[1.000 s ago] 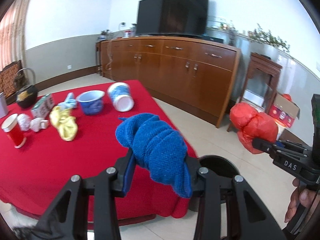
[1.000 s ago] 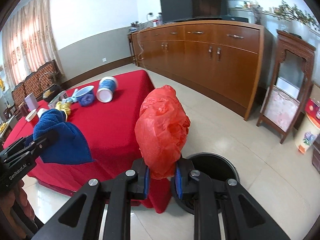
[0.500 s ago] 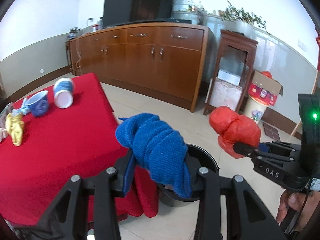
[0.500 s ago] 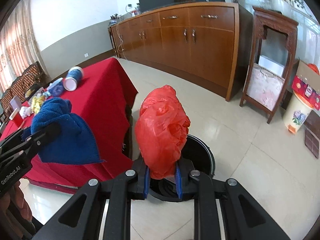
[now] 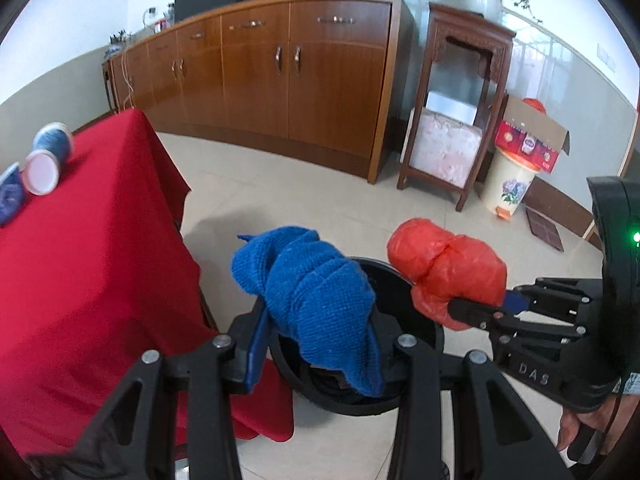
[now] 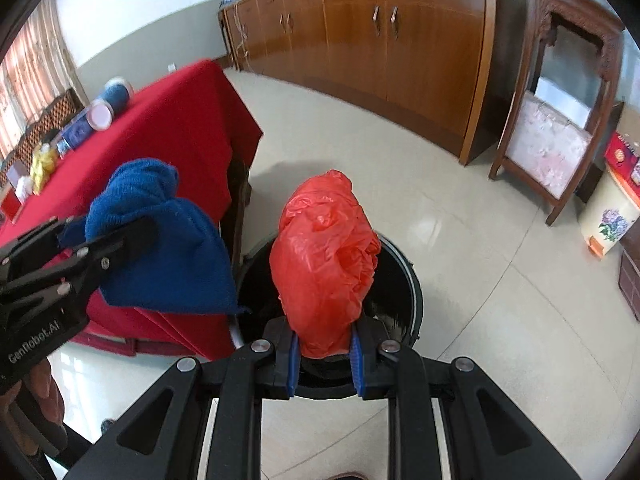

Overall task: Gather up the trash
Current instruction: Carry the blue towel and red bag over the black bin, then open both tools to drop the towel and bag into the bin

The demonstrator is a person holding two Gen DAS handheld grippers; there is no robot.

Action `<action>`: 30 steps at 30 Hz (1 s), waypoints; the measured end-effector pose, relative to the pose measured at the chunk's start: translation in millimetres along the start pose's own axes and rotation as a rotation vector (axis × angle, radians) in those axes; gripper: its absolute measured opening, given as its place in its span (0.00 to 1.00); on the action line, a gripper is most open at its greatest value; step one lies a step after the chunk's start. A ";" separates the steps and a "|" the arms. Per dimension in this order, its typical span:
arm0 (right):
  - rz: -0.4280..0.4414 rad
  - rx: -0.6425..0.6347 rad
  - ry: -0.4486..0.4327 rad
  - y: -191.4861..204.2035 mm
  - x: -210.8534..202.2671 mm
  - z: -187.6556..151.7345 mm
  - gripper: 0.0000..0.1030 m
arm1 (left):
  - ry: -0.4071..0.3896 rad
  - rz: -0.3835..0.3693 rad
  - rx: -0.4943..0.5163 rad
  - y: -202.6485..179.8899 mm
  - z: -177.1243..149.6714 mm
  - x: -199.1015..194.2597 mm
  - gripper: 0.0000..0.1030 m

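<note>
Black bin (image 6: 412, 280) interior mostly hidden behind blue cloth (image 5: 320, 300) and red bag (image 6: 324, 264).

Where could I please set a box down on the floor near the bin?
Bare tile lies between the black bin and the wooden sideboard. It is crowded between the bin and the red tablecloth, and by the carved stand and flowered pail.

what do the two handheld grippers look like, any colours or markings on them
Both are matte black plastic with open triangular cutouts, silver screw heads at the joints and blue pads inside the fingers. The left gripper carries white "GenRobot.AI" lettering on its side. The right gripper reads "DAS", and its body shows a green indicator light. Bare fingers grip each handle; no sleeves or cables are visible.
</note>
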State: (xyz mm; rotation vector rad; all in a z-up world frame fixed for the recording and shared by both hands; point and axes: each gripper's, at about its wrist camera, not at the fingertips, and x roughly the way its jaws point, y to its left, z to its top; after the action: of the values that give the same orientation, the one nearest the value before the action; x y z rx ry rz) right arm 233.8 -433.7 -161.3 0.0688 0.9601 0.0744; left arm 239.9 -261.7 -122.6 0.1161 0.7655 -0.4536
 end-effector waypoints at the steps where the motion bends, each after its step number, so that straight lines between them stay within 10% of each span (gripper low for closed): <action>1: 0.005 -0.004 0.015 -0.4 6.5 -0.5 0.21 | 0.012 -0.009 0.002 -0.5 -0.2 5.6 0.41; 4: 0.009 -0.053 0.117 -7.0 41.0 -1.4 0.31 | 0.053 -0.031 0.009 -2.2 -2.8 24.4 0.64; 7: -0.069 -0.003 0.169 -31.4 65.4 -8.0 0.85 | 0.070 0.008 -0.015 3.8 -8.0 30.0 0.88; 30: -0.171 0.129 0.128 -69.4 46.5 -5.3 1.00 | 0.071 0.094 0.028 -4.5 -8.5 30.8 1.00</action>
State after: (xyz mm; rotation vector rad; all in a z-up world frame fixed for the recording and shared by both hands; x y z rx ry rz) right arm 258.2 -498.3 -208.6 0.1014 1.0941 -0.1424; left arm 251.9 -274.4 -149.8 0.1945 0.8199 -0.3724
